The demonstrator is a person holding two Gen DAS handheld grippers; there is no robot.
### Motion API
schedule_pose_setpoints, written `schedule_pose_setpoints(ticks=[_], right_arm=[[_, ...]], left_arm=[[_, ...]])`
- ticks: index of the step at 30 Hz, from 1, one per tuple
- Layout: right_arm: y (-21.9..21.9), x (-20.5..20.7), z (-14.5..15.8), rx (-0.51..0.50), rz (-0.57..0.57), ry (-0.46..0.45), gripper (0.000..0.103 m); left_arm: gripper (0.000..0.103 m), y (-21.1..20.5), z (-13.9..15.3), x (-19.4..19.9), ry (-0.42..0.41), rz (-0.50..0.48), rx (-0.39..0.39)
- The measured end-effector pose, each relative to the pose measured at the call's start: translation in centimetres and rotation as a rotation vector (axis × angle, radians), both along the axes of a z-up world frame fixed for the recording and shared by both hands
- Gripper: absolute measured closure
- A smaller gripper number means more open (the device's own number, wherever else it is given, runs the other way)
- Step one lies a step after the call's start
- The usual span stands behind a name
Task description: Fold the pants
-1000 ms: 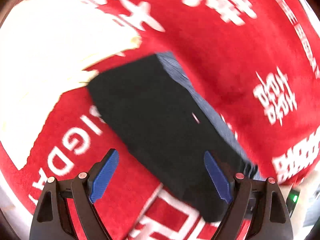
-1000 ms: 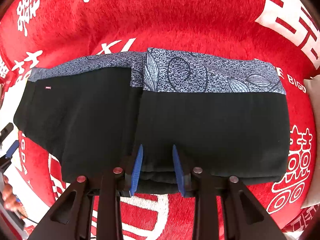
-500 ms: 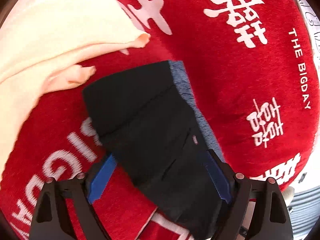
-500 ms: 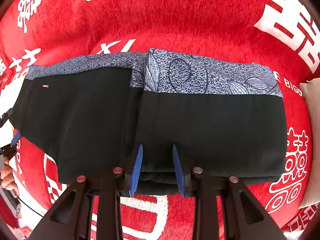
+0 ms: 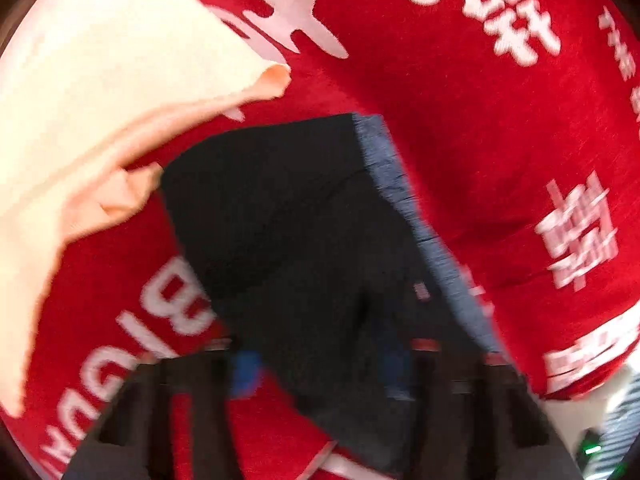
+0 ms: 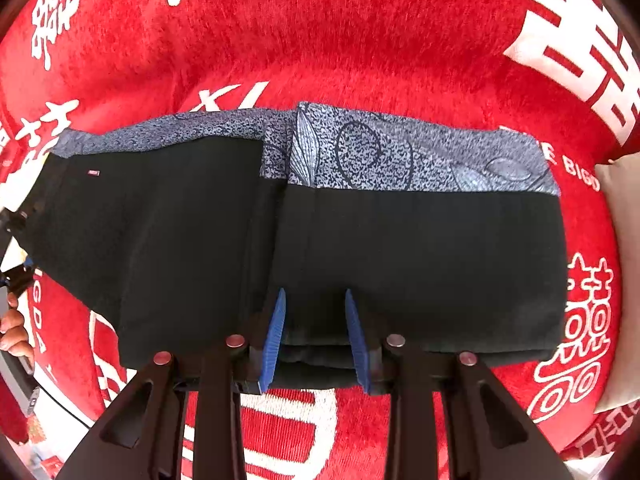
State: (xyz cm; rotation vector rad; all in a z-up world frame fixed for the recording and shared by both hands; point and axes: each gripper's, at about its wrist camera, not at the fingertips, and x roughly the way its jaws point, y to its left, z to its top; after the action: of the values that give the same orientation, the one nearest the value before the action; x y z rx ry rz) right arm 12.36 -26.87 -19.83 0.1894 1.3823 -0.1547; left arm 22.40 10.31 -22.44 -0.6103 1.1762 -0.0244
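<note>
Black pants (image 6: 420, 260) with a blue patterned waistband (image 6: 380, 152) lie folded across the red cloth. My right gripper (image 6: 316, 340) points down at their near edge and is shut on the stacked folded layers there. In the left wrist view the pants (image 5: 288, 220) run diagonally, waistband (image 5: 400, 184) on the right side. My left gripper (image 5: 320, 376) is blurred at their near end. Its jaws are closing, with the black fabric between the blue pads (image 5: 246, 372) and creasing there.
The red cloth (image 6: 340, 40) with white characters covers the whole surface. A cream garment (image 5: 100, 100) lies just beyond the far end of the pants and shows again at the right edge (image 6: 618, 280). A person's hand (image 6: 12, 332) sits at the left edge.
My left gripper came down onto the near end of the pants and its pads drew in from wide apart. The right gripper kept its grip and stayed put.
</note>
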Motion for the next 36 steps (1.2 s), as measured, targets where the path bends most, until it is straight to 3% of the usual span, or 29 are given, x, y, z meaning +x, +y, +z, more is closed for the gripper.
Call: schedule_pose_setpoints(ticks=[3, 5, 9, 12, 19, 24, 32, 34, 35, 36], right_arm=[[0.7, 0.8, 1.7, -0.003, 0.023, -0.016, 0.061], [1.6, 1.6, 3.3, 0.031, 0.055, -0.039, 0.037], [4.5, 4.6, 5.8, 0.137, 0.157, -0.044, 0.029], [7.4, 8.2, 6.8, 0.221, 0.248, -0.005, 0.026], [17.1, 17.3, 8.5, 0.337, 0.466, 0.078, 0.023], [24.5, 20.6, 8.2, 0.32, 0.606, 0.171, 0.021], [28.7, 23.6, 3.9, 0.312, 0.588, 0.354, 0.021], [28.8, 23.2, 3.1, 0.271, 0.599, 0.387, 0.026], [28.7, 22.8, 2.8, 0.259, 0.606, 0.391, 0.054], [28.3, 22.6, 2.8, 0.256, 0.609, 0.39, 0.069]], left_arm=[[0.072, -1.0, 1.0, -0.1, -0.023, -0.035, 0.076], [0.073, -2.6, 2.1, -0.1, -0.059, -0.093, 0.185], [0.073, -6.3, 4.4, -1.1, -0.166, -0.236, 0.385], [0.073, -8.0, 5.1, -1.8, -0.215, -0.307, 0.457], [0.073, -9.3, 6.1, -2.6, -0.274, -0.379, 0.522], [0.073, -9.8, 6.4, -3.0, -0.291, -0.394, 0.54], [0.073, -10.7, 6.7, -3.7, -0.327, -0.418, 0.577], [0.073, -10.9, 6.8, -3.8, -0.33, -0.421, 0.584], [0.073, -10.9, 6.8, -3.8, -0.325, -0.42, 0.583], [0.073, -10.8, 6.8, -3.8, -0.311, -0.421, 0.573]])
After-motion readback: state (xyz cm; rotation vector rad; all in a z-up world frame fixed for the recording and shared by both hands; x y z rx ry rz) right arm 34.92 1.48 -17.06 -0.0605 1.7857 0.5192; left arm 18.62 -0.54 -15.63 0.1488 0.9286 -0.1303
